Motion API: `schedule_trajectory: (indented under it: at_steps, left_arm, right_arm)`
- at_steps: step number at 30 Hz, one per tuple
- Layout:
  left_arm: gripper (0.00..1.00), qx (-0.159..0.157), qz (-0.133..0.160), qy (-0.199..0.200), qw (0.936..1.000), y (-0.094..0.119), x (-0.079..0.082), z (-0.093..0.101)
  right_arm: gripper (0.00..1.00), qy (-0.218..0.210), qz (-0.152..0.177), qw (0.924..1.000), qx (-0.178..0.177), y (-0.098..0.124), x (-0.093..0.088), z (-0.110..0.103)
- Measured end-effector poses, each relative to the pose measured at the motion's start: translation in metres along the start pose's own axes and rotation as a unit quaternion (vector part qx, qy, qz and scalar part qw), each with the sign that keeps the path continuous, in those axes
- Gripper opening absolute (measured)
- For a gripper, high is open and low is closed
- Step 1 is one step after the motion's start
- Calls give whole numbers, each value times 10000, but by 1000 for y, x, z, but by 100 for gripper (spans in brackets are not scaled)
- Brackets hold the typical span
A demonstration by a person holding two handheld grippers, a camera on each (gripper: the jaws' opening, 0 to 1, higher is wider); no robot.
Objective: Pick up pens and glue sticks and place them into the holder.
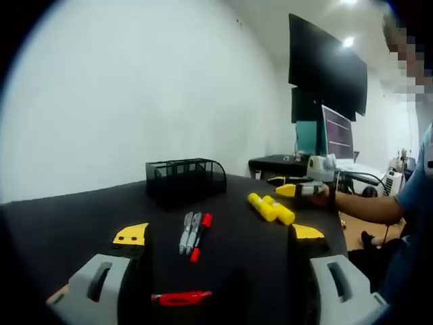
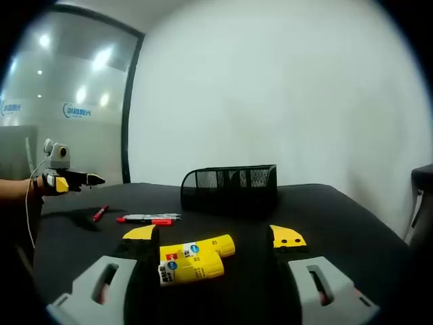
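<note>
While both grippers hang open and empty over the black tabletop [image 1: 74, 217], I read the risks near to far. My right gripper [image 2: 215, 238] straddles two glue sticks [image 2: 193, 261] lying touching; closing here could catch both, or roll one away. My left gripper [image 1: 220, 233] has a red pen [image 1: 181, 297] nearest, then three pens [image 1: 193, 233] bunched, easy to scatter. Beyond stands the holder [image 1: 184, 175], nothing visible in it. Both grippers sit low, aimed forward, jaws apart.
</note>
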State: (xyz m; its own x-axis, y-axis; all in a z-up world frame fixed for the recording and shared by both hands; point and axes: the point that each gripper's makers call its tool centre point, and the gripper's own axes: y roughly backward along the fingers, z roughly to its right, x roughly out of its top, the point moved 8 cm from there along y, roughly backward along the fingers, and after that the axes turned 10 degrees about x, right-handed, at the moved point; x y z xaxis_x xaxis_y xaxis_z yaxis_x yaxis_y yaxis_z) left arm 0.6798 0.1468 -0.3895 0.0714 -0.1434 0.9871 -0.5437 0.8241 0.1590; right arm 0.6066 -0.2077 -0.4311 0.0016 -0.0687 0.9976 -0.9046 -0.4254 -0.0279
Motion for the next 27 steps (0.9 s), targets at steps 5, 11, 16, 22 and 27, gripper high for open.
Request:
schedule_trajectory:
  at_steps: [5, 11, 16, 22, 27]
  left_arm:
    - [71, -115, -432, -373, 9983, 7, 9, -8]
    - [60, -265, -853, -782, 9929, 11, 15, -16]
    - [44, -275, -1184, -954, 9880, 15, 15, -27]
    - [39, -317, -1616, -1502, 9749, 17, 10, -38]
    - [32, -289, -2041, -2192, 9537, 17, 4, -46]
  right_arm:
    - [60, -2, 20, 10000, 12, 0, 0, 0]
    - [60, -27, 51, 10000, 0, 1, 1, 1]
    - [60, -34, 49, 10000, -12, 0, 1, 4]
    - [60, -53, 58, 10000, -31, 1, 1, 3]
    - [60, -81, 81, 9999, -45, 1, 2, 3]
